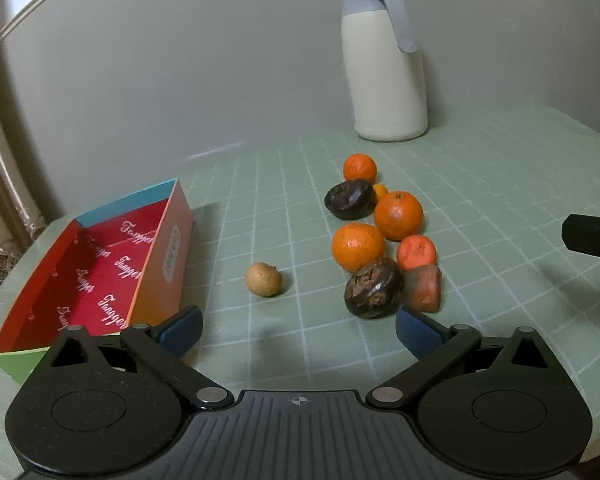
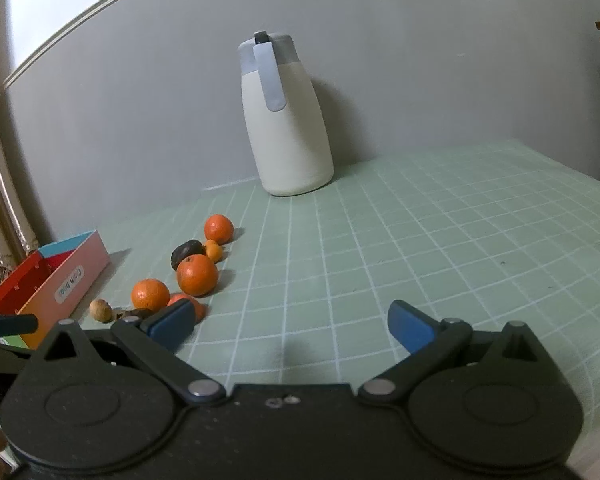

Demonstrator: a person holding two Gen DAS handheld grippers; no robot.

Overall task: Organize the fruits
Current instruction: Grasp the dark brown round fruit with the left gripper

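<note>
The left gripper [image 1: 299, 330] hovers low over the green grid mat [image 1: 480, 184], its blue fingers spread wide and holding nothing. Ahead of it to the right, a cluster of oranges [image 1: 398, 215] and dark fruits [image 1: 373, 290] lies close together, with a small brown fruit [image 1: 263, 279] apart on the left, near the open red box [image 1: 100, 268]. The right gripper [image 2: 290, 326] is likewise spread and empty. A cream jug [image 2: 286, 120] stands far back.
</note>
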